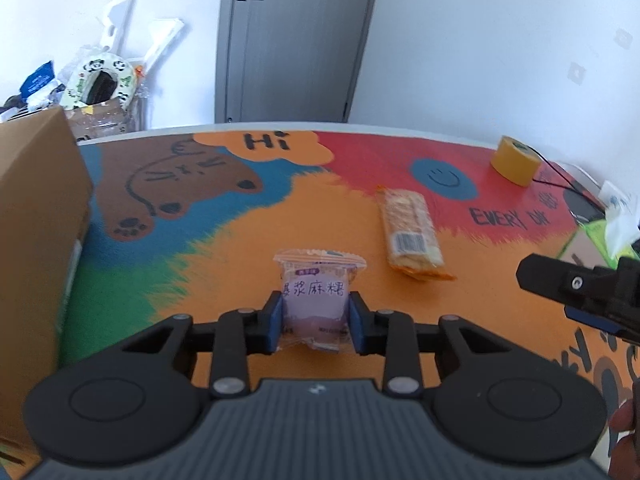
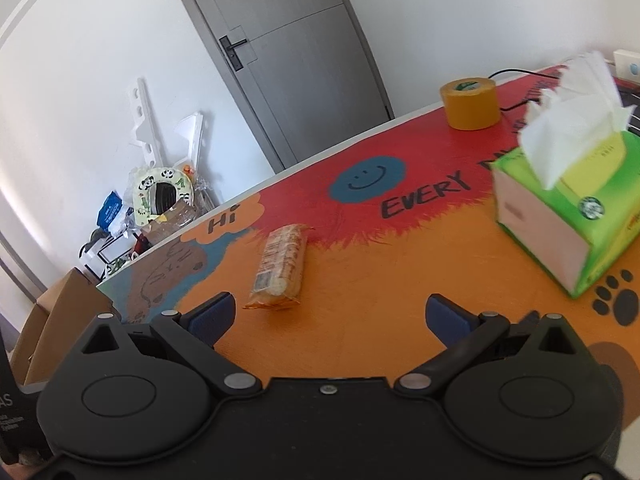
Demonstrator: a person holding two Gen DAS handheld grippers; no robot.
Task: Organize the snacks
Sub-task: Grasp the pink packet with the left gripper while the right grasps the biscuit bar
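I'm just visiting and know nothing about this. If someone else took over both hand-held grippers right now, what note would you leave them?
Left hand-held gripper: pads against both sides of the purple mochi packet, which rests on the table mat.
Right hand-held gripper: open, empty, above the mat near the orange cracker pack.
Cardboard box stands at the left table edge, possibly the destination.
Done: mochi grasped. Left: lift and place it, then the crackers.
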